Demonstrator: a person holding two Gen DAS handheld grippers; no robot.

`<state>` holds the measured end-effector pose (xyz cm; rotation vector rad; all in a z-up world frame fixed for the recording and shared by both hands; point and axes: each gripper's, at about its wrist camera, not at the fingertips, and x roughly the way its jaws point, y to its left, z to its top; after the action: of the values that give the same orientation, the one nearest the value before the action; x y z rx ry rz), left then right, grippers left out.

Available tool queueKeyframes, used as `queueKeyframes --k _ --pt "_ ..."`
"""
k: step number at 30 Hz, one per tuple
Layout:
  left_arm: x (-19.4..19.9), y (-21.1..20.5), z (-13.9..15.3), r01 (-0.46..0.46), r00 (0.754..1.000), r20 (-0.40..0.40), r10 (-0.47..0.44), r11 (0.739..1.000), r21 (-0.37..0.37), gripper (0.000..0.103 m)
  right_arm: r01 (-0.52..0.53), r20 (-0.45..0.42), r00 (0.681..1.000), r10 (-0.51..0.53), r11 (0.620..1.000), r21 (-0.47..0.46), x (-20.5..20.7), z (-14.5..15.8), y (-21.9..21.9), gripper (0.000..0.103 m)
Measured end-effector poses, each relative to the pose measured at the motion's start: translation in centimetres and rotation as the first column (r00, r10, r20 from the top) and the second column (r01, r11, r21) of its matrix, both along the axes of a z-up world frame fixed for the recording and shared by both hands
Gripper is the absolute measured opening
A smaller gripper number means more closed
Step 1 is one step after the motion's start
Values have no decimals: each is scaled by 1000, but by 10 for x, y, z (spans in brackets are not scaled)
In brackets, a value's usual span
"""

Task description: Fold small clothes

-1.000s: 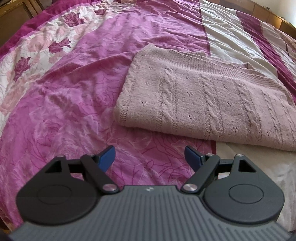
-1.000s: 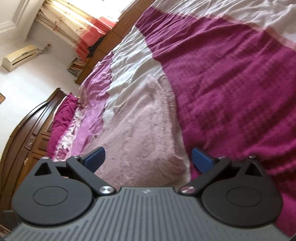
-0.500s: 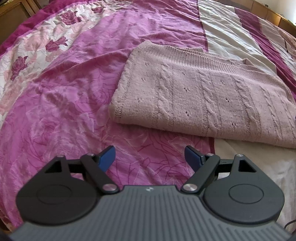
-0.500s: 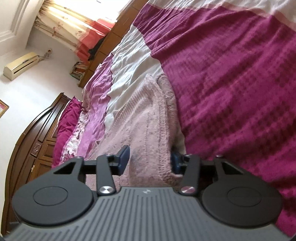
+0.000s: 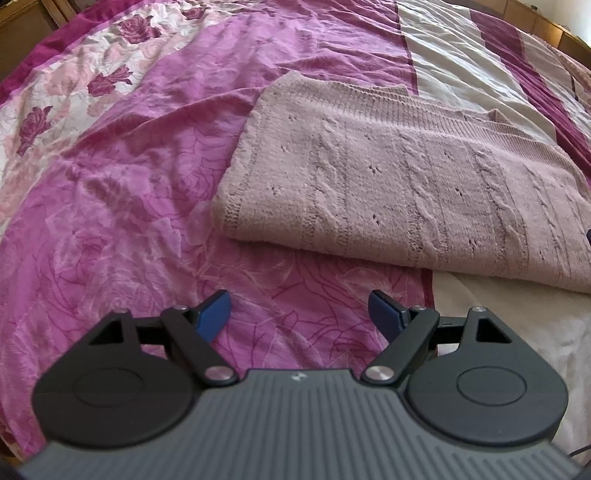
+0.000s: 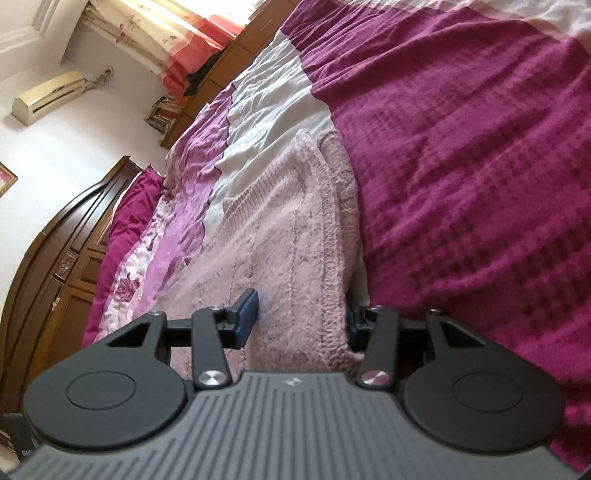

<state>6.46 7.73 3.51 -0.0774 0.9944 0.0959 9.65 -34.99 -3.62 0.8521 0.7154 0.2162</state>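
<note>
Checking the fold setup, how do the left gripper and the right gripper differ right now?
The left gripper is wide open over bare bedspread, short of the pink knit sweater. The right gripper has narrowed, closing around the sweater's edge. Both have blue pads.

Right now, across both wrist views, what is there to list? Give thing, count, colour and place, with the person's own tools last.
folded cable-knit sweater: one, dusty pink, lying on the bed, one end between the right gripper's jaws.
patchwork bedspread: one, pink rose print with cream and magenta stripes, covering the bed.
waffle-textured blanket: one, dark magenta, beside the sweater.
carved wooden headboard: one, dark brown, at the bed's far end.
wall air conditioner: one, cream, high on the wall.
floral curtain: one, cream with an orange-red band, at the window.
left gripper: one, black with blue pads, open above bare bedspread, short of the sweater.
right gripper: one, same make, closed on the sweater's end.
</note>
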Motion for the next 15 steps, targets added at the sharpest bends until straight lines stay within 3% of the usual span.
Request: queueKeyframes --k 8,13,15 --pt "-2 2 3 -4 1000 2 4 1000 -3 83 32 -3 999 -32 999 19 -3 0 1 51" --pt "-4 8 7 -12 1000 10 12 1000 5 83 112 -54 993 -103 969 221 -4 -5 -15 33" --pt "-4 12 9 -20 1000 13 20 1000 2 83 117 -33 993 -113 960 253 -5 0 -16 32"
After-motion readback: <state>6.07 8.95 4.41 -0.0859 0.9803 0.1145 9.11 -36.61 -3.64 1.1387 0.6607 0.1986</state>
